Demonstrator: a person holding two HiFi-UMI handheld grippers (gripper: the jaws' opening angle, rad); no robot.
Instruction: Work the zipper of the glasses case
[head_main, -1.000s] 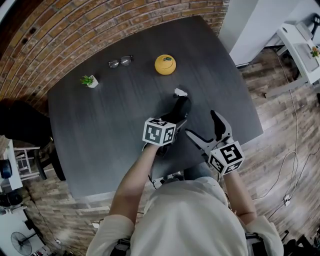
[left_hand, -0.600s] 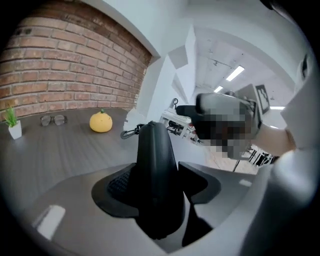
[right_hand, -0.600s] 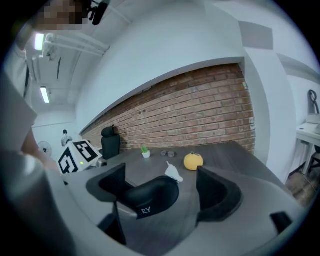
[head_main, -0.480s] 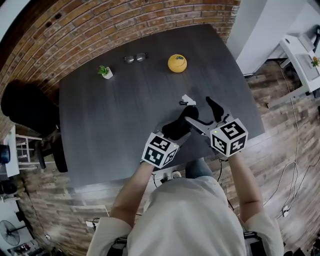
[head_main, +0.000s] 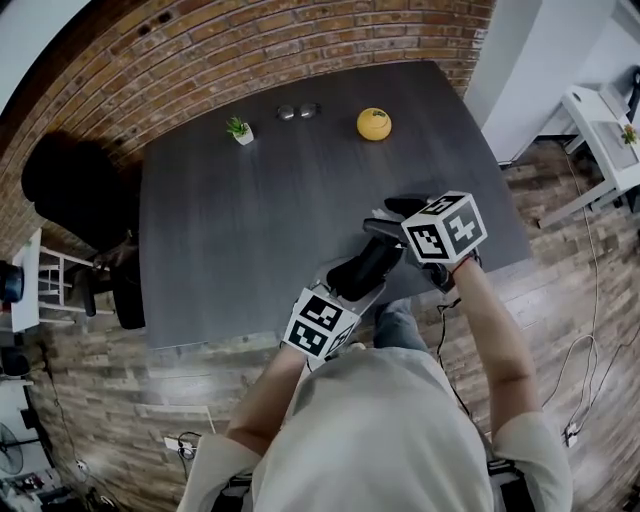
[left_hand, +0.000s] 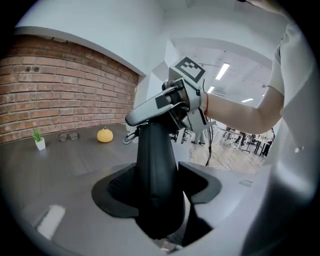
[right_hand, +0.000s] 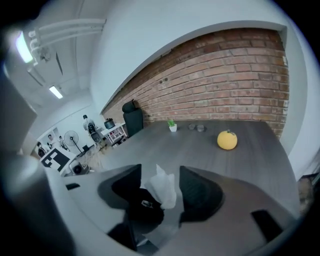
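The black, soft, elongated glasses case (left_hand: 152, 150) is sitting lengthwise between the jaws of the left gripper (left_hand: 159, 186). Both dark pads are pressing on its sides, so this gripper is clamping the case firmly. In the head view the case is lying over the near edge of the table, just in front of the person's light shirt, with its far end pointing up towards the right gripper (right_hand: 161, 189).

That far end is reaching into the right gripper's jaws. In the right gripper view a small white crumpled tag (right_hand: 165, 192) is sticking up from the case's dark end and standing between the two pads. These jaws have just been closing around it. A narrow gap is still showing on each side of the tag, so the pads are not yet pinching it. From the left gripper view, one pale jaw of the right gripper is lying across the top of the case.

Both grippers are hovering close together, their marker cubes nearly side by side.

The dark grey wood-grain table (head_main: 250, 230) is stretching away behind them. Along its far side, well apart from the case, a round yellow-orange fruit-shaped object (head_main: 374, 123), a pair of thin-framed glasses (head_main: 297, 111) and a tiny green plant in a white pot (head_main: 238, 129) are standing in a row. A red brick wall (head_main: 200, 60) is running behind the table, and a black chair (head_main: 75, 190) is sitting at its left end.
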